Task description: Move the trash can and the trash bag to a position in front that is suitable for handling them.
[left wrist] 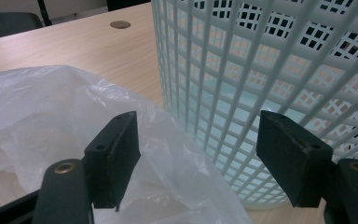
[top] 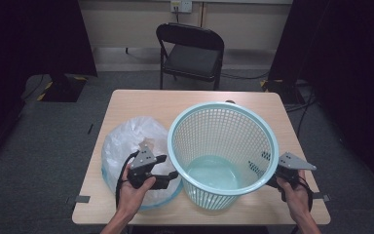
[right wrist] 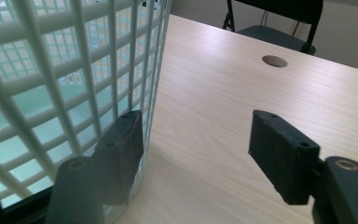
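Open left hand-held gripper [top: 171,175] hovered over the plastic bag [top: 126,141]; open right hand-held gripper [top: 271,181] flanked the basket [top: 224,146]. Pinching the bag's edge seemed wisest.

The basket [top: 223,153] sits center-right on the table [top: 136,105], with the plastic bag [top: 126,141] right beside it at lower left. The chair [top: 191,53] is behind the table, top center. One gripper [top: 168,168] is over the bag, the other [top: 272,176] at the basket's lower right.

No readable text anywhere

The basket [top: 222,146], the plastic bag [top: 126,141] and the surface [top: 136,102] carry no lettering, label, brand or number; the wall socket plate [top: 181,5] is too small to read.
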### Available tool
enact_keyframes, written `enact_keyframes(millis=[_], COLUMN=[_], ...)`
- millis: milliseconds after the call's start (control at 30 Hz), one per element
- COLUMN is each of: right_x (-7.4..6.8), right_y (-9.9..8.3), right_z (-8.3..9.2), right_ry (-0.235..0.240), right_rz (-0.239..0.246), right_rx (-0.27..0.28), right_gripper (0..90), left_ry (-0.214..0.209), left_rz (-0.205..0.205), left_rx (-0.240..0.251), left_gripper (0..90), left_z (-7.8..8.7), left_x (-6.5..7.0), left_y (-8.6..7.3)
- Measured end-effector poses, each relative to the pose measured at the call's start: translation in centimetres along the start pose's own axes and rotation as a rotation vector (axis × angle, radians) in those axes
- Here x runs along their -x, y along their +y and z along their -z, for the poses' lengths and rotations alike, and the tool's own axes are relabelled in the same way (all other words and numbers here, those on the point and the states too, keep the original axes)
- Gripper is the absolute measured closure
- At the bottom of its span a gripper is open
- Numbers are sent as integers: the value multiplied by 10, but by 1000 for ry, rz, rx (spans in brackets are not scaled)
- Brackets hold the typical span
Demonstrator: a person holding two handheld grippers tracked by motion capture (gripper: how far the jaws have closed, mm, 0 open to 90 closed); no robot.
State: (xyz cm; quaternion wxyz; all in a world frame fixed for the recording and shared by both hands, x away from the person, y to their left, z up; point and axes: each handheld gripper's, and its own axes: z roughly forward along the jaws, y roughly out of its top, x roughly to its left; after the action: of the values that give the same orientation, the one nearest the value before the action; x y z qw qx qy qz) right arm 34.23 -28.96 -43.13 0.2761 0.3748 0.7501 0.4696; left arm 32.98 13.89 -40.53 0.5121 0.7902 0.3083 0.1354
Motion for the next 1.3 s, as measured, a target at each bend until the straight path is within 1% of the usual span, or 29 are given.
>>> enact_keyframes(millis=[67,100,167,233,300,333,400,467,500,533,600,667,733,767,800,833,900,933,967,1000,1033,1067,1133,1200,1233,1267,1300], right_x=[-5,-7,-11,-11,-9,-6,-2,4,7,11,18,24,27,28,28,28,28,28,29,30,31,31,32,32,32,32,32], right_y=[1,2,2,2,1,-1,-5,-12,-16,-21,-32,-40,-46,-49,-51,-54,-59,-62,-63,-63,-63,-64,-66,-66,-66,-66,-66], right_z=[0,1,1,1,0,0,-2,-5,-6,-8,-12,-16,-20,-20,-21,-22,-23,-25,-25,-25,-26,-26,-25,-25,-25,-25,-25], right_ry=[9,29,49,63,85,91,74,60,44,30,3,-12,-33,-34,-33,-36,-43,-37,-28,-26,-20,-18,-16,-17,-17,-17,-17], right_rz=[15,18,33,32,13,5,-3,-4,-9,-20,-21,-46,-52,-45,-37,-26,-17,-27,-49,-54,-56,-66,-75,-73,-74,-75,-76], right_rx=[-3,-6,-11,-10,-8,-14,-41,-84,-105,-136,-183,-238,-273,-292,-310,-326,-351,-353,-345,-348,-348,-347,-338,-337,-336,-338,-337], right_gripper=[323,315,287,214,129,123,126,121,121,122,122,124,134,134,132,131,132,119,119,118,117,115,110,109,109,109,109], left_ry=[-2,6,9,6,14,17,31,44,55,59,50,81,112,126,156,176,199,213,215,213,220,234,243,226,224,222,220], left_rz=[3,0,-1,11,10,9,21,34,34,41,69,89,115,145,169,166,155,162,169,172,173,168,173,177,182,192,196], left_rx=[0,0,1,-1,-2,-5,2,7,8,6,-4,-10,-31,-34,-38,-54,-83,-103,-126,-147,-169,-198,-250,-278,-289,-313,-348], left_gripper=[296,293,284,275,255,255,245,232,227,222,203,185,170,152,163,158,158,159,158,158,158,158,158,158,158,157,158], left_z=[7,10,15,17,19,20,23,26,28,29,32,35,35,35,34,33,30,28,25,23,20,17,10,5,2,-2,-6], left_x=[-1,-2,-5,-9,-11,-12,-15,-20,-23,-27,-36,-47,-60,-68,-74,-79,-90,-95,-100,-104,-107,-110,-113,-114,-113,-113,-114], left_y=[-3,-4,-7,-8,-10,-10,-11,-11,-11,-11,-10,-10,-11,-12,-12,-12,-12,-13,-14,-16,-19,-22,-30,-38,-42,-45,-47])
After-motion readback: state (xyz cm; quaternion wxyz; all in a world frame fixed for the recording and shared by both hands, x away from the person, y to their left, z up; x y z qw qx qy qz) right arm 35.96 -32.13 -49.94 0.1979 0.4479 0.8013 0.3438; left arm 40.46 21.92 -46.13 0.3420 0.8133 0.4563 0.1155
